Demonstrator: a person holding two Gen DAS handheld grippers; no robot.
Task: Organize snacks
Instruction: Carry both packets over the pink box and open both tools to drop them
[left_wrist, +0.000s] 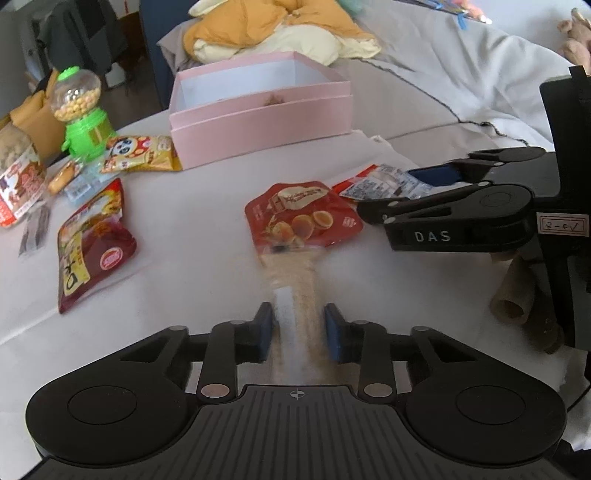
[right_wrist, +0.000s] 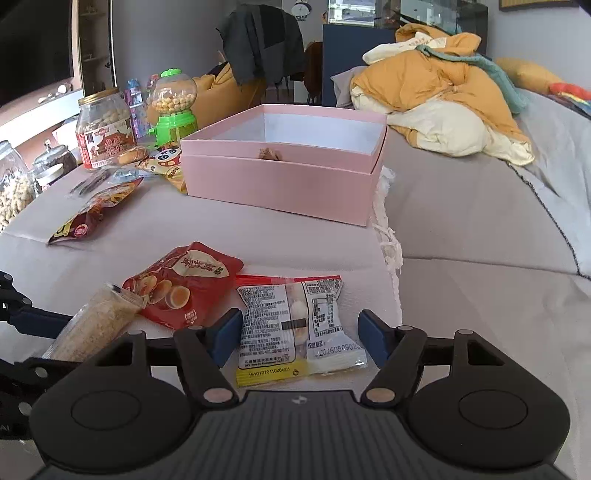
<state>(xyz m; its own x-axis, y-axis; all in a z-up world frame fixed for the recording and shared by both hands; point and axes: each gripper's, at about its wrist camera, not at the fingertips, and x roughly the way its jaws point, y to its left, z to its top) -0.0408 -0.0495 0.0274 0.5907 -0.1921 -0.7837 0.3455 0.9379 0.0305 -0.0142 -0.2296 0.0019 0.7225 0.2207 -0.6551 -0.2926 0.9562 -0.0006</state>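
Snacks (right_wrist: 184, 284) scattered on white tablecloth (right_wrist: 295, 240); pink box (right_wrist: 280, 184) beside bed (right_wrist: 480, 206).

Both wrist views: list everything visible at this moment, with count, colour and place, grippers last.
Pink box: 1, open, far side of table; small brown item inside.
Red pancake pouch: 1, table centre.
Oat-coloured bar: 1, tan in clear wrap, between left gripper's fingers.
Clear printed packet: 1, white, red and yellow, between right gripper's fingers.
Dark red pouch: 1, left of centre.
Panda packet: 1, yellow, beside box.
Gumball dispenser: 1, green.
Peanut jar: 1, red label.
Glass jars: 2, left edge.
Bedding: pile, orange and cream.
Left gripper: black, blue pads, open around bar.
Right gripper: open around packet.
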